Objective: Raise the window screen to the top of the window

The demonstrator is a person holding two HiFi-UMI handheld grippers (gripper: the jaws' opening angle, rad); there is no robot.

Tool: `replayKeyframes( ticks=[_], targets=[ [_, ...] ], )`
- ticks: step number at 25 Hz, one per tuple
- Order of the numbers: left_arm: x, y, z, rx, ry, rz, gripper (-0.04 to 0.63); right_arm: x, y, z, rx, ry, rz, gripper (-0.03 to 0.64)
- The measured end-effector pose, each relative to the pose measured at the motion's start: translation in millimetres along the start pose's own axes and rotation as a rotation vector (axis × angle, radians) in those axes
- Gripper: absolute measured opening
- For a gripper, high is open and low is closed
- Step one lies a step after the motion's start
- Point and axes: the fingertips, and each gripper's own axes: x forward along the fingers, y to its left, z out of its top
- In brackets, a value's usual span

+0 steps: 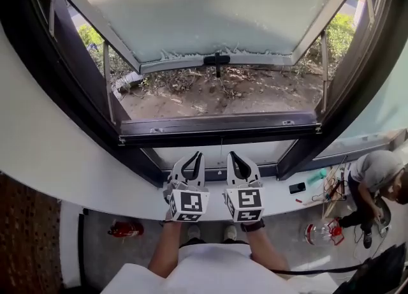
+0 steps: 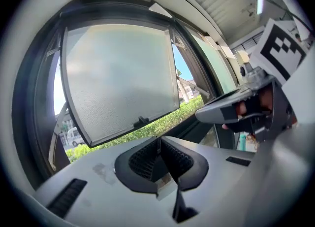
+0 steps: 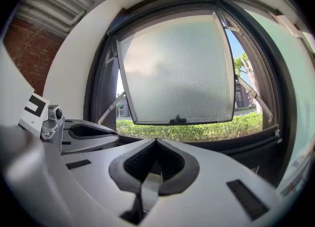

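The pale mesh window screen [image 1: 210,12] fills the upper part of the dark-framed window, its bottom rail carrying a small black handle [image 1: 217,60]. The screen [image 2: 120,81] and its handle [image 2: 141,121] show ahead in the left gripper view; the right gripper view also shows the screen [image 3: 177,68] and handle [image 3: 177,120]. Below it the opening shows bare ground and grass. My left gripper [image 1: 195,156] and right gripper [image 1: 234,155] are side by side over the white sill [image 1: 280,197], both shut and empty, well short of the handle.
The dark lower window frame [image 1: 217,127] crosses in front of the grippers. On the sill to the right lie a black phone [image 1: 297,188] and small tools [image 1: 331,187]. A person [image 1: 376,181] crouches at the right. A red object [image 1: 126,228] lies on the floor at left.
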Motion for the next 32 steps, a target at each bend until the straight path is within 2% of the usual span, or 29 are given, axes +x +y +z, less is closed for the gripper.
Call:
replayKeyframes(
  ticks=[2, 6, 12, 15, 19, 23, 26, 28, 30, 32],
  targets=[
    [13, 4, -9, 0.129, 0.037, -0.012, 0.0, 8, -4, -4, 0.004, 0.011, -0.017, 0.0],
    [36, 1, -40, 0.447, 0.142, -0.079, 0.105, 20, -7, -14, 0.007, 0.034, -0.035, 0.0],
    [60, -1, -71, 0.787, 0.234, -0.131, 0.18, 30, -14, -36, 0.02, 0.065, -0.052, 0.0],
    [70, 4, -74, 0.825, 0.241, -0.139, 0.215, 34, -16, -47, 0.01, 0.066, -0.046, 0.0],
    [79, 4, -81, 0.867, 0.263, -0.161, 0.216, 40, -23, -74, 0.021, 0.106, -0.028, 0.002],
    [80, 4, -83, 0.888, 0.251, -0.143, 0.216, 47, -35, -112, 0.099, 0.157, -0.018, 0.007],
    [81, 6, -83, 0.904, 0.282, -0.128, 0.215, 57, -44, -152, 0.204, 0.217, 0.013, 0.074],
    [82, 6, -84, 0.943, 0.32, -0.132, 0.215, 65, -51, -183, 0.26, 0.27, 0.024, 0.112],
    [82, 5, -84, 0.97, 0.328, -0.137, 0.213, 71, -50, -216, 0.27, 0.331, 0.036, 0.142],
    [80, 5, -84, 0.961, 0.304, -0.151, 0.21, 76, -42, -250, 0.218, 0.397, 0.061, 0.153]
  ],
)
